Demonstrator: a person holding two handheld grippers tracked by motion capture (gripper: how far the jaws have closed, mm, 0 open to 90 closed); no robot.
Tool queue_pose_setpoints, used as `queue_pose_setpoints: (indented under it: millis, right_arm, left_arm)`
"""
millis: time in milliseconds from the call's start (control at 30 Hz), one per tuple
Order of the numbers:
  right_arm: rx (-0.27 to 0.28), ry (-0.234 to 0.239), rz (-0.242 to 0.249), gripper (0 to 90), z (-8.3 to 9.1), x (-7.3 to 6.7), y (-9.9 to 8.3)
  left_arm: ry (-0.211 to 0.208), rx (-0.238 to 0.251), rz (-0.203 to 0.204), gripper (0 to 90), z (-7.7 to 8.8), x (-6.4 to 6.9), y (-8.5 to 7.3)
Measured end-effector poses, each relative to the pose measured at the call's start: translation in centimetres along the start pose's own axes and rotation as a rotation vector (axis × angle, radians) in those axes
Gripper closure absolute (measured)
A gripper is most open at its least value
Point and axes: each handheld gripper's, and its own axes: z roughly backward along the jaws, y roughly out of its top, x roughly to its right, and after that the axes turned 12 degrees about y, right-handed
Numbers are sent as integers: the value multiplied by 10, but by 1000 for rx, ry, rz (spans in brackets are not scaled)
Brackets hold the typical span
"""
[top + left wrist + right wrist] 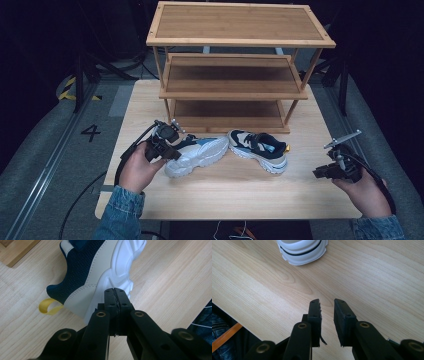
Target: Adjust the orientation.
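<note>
Navy mesh shoe [82,270] w/ matt rubber sole, pale wood-grain table [170,282]

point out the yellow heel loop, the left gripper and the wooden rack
yellow heel loop [48,307], left gripper view, on the loop's band
left gripper [115,293], left gripper view, between its shut fingertips
wooden rack [240,22], high view, on its top shelf

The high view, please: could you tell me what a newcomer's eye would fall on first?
A three-tier wooden shoe rack stands at the table's far side, with a pair of chunky sneakers in front of it: the left sneaker and the right sneaker, toes meeting. The left gripper, jaws shut, sits at the left sneaker's heel, while the right gripper hovers apart near the table's right edge.
</note>
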Motion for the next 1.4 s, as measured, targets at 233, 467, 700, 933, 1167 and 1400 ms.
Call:
queue_pose_setpoints:
  millis: [233, 467, 700, 933, 1167, 1400]
  right_arm:
    - [-7, 6, 7, 744, -4, -2, 2]
    - [-9, 13, 16, 731, -6, -2, 5]
    - [-10, 18, 27, 722, -8, -3, 9]
    - [-12, 26, 37, 714, -9, -3, 14]
    - [-13, 31, 39, 711, -11, -4, 16]
    - [-14, 35, 49, 706, -12, -3, 17]
  left_arm:
    - [15, -6, -3, 896, 0, 4, -1]
    - [21, -8, -8, 895, 2, 12, -3]
    - [-20, 3, 0, 895, 3, 13, -8]
    - [-57, -28, -53, 895, 3, 29, -8]
    - [-135, -101, -109, 894, -5, 44, -5]
    - [-174, -106, -215, 818, 7, 75, 0]
